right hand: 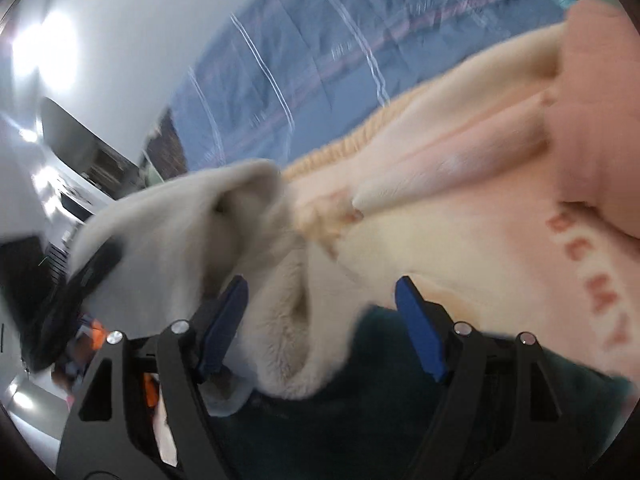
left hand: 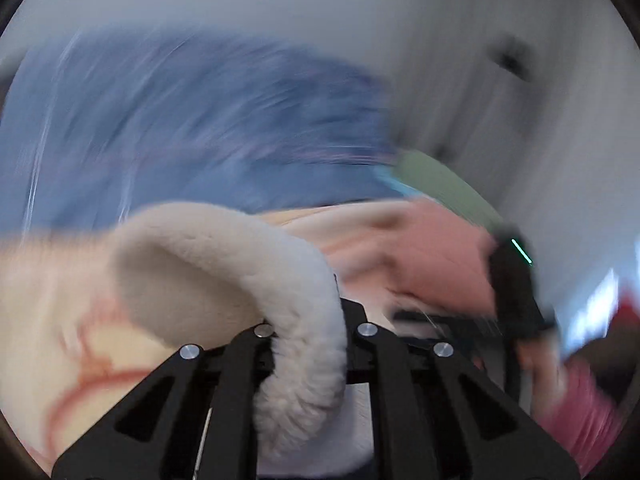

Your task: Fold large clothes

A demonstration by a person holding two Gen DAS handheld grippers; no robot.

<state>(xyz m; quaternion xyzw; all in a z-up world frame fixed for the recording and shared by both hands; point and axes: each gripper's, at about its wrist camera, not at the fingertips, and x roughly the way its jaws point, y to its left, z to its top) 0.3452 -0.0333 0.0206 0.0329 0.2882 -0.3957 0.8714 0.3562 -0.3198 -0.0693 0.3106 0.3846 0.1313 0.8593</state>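
A cream fleece garment (right hand: 460, 216) with pale red lettering lies rumpled on a blue bedcover (right hand: 304, 60). In the left wrist view, which is blurred, a thick fold of its fleece (left hand: 240, 272) curls up and runs down between the jaws of my left gripper (left hand: 310, 332). That gripper is shut on the fold, and the fleece hides its fingertips. My right gripper (right hand: 320, 320) is open, its blue pads (right hand: 420, 332) wide apart, and a lobe of the fleece (right hand: 296, 320) lies loose between them. The left gripper (right hand: 80, 280) shows dark under the lifted fleece.
A pink cloth (right hand: 600, 120) lies on the garment's far side, with a green cushion (left hand: 440, 184) beyond it. Dark teal fabric (right hand: 360, 420) lies under the right gripper. A hand in a pink sleeve (left hand: 580, 420) holds the right gripper (left hand: 516, 292). A pale wall stands behind the bed.
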